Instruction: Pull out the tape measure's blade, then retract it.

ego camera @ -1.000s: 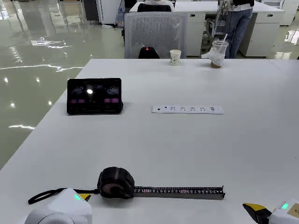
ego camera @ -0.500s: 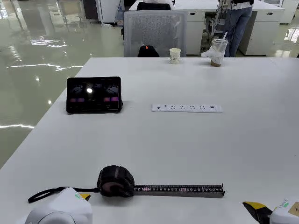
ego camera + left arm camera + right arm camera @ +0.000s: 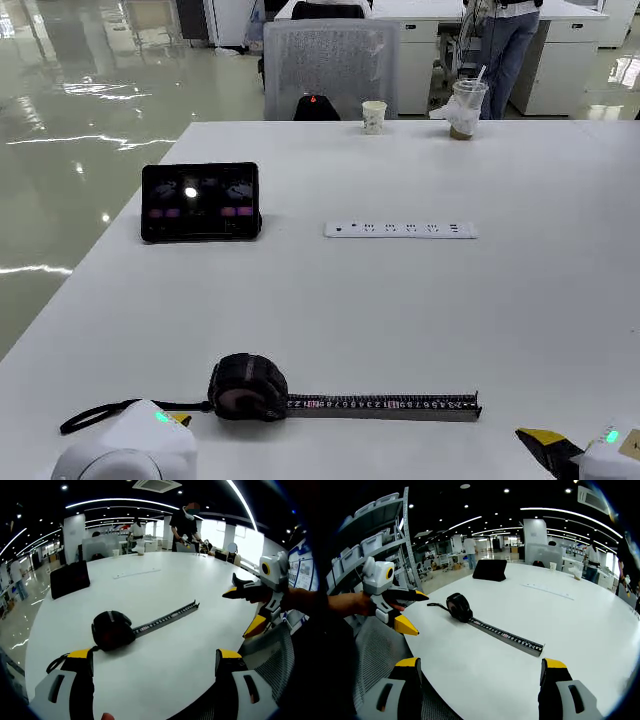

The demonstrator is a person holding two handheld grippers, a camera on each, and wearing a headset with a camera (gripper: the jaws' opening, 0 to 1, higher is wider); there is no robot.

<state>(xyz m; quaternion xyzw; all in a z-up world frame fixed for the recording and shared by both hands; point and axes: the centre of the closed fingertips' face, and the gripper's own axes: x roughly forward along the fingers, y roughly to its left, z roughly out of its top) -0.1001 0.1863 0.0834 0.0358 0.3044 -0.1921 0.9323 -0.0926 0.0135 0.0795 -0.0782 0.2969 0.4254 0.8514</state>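
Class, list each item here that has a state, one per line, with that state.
Tape measure: blade pulled out, lying on table.
Tablet: upright, screen lit.
Power strip: nothing plugged in.
Left gripper: open, empty.
Right gripper: open, empty.
Paper cup: upright.

One table [image 3: 520,300] carries one tape measure [image 3: 248,388] at 6 o'clock, one tablet [image 3: 200,202] at 10 o'clock and one power strip [image 3: 400,230] toward 12 o'clock. Two cups stand at the far edge near 12 to 1 o'clock: one paper cup [image 3: 374,117] and one plastic cup [image 3: 467,108]. One chair [image 3: 330,70] is at 12 o'clock and one person [image 3: 510,40] at 1 o'clock. Two grippers: left gripper [image 3: 154,655] at 7 o'clock, right gripper [image 3: 481,663] at 5 o'clock.
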